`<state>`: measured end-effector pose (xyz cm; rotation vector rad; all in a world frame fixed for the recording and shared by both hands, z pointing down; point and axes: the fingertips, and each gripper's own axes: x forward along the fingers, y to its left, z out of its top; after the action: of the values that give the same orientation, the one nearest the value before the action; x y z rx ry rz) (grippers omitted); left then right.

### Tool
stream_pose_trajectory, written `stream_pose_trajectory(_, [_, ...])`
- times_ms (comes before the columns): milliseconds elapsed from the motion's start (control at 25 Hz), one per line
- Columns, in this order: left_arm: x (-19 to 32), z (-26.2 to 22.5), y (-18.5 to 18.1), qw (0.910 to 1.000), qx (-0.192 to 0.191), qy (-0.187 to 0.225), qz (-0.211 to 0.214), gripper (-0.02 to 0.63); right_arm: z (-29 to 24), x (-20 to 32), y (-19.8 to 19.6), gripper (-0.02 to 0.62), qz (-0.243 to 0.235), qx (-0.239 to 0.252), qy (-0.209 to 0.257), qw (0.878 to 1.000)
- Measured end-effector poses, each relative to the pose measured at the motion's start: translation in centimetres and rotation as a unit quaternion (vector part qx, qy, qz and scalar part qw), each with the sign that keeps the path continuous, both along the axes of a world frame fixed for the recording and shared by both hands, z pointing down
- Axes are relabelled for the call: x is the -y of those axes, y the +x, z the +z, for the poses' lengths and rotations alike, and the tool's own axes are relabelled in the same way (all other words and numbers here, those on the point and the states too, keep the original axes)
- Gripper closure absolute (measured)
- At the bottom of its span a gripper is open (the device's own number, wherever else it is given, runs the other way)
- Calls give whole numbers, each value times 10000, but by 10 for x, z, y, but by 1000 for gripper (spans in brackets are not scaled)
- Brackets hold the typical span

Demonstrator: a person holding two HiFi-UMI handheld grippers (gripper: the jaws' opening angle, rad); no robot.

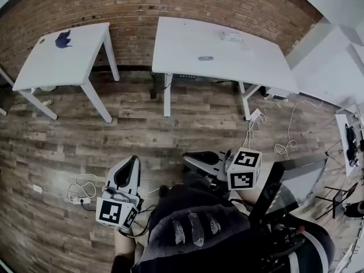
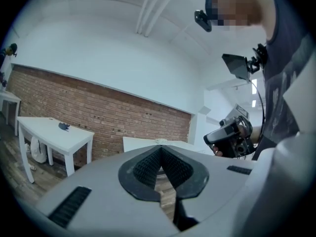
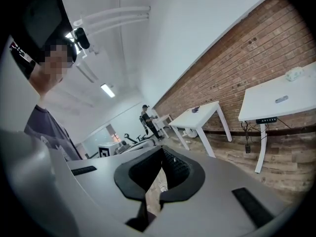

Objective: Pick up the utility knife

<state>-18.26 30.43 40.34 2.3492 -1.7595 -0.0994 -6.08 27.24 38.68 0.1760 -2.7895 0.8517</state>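
Jaws pressed together on nothing, the left hand-held gripper point(image 1: 133, 161) and right hand-held gripper point(image 1: 190, 159) ride close to the person's body, apparently because the reach is not yet begun. A small grey object, likely the utility knife point(image 1: 206, 58), lies mid-top on the larger white counter point(image 1: 187, 38) by the brick wall point(image 1: 142, 4), well apart across the wooden floor point(image 1: 142, 129).
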Motion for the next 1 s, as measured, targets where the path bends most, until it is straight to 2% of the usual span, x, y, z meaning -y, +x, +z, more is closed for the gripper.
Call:
stream_pose_trajectory(80, [6, 1, 2, 10000, -53, -36, 22, 611, 1, 5, 3, 595, 13, -19, 13, 10000])
stream_pose_trajectory(400, [47, -3, 17, 9995, 197, -88, 230, 611, 7, 41, 12, 595, 220, 162, -60, 9996])
stream_pose_trajectory(600, [81, -2, 37, 9975, 456, -258, 473, 611, 15, 75, 27, 595, 428, 246, -267, 9984])
stream_pose_trajectory(760, [114, -1, 50, 9960, 519, -420, 595, 611, 23, 109, 38, 595, 511, 268, -420, 9974])
stream_pose_trajectory(1000, [155, 4, 76, 9897, 934, -703, 823, 611, 35, 152, 57, 595, 669, 452, -716, 9942])
